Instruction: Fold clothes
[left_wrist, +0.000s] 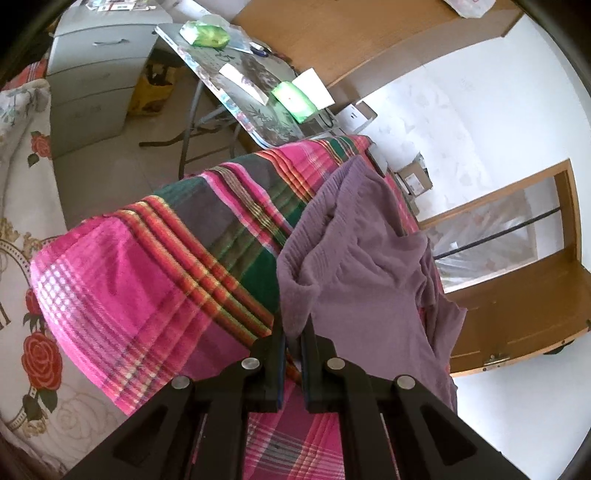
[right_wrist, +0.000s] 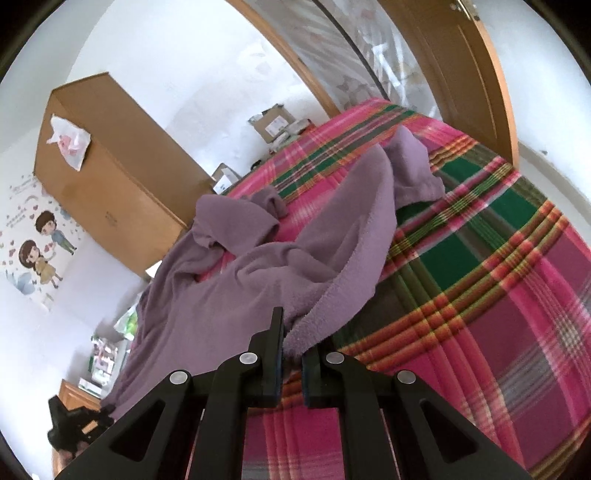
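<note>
Each tool (left_wrist: 292, 334) is black, silver-riveted, with blue pads (right_wrist: 281, 363).

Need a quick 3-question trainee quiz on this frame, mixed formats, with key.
1. True or false: the left gripper is shut on an edge of the purple garment.
2. What lies directly under the garment? A) bare wooden table B) plaid sheet C) grey drawer unit
3. Fill in: the right gripper grips the garment's ____ hem.

Key: 1 true; 2 B; 3 ribbed.
</note>
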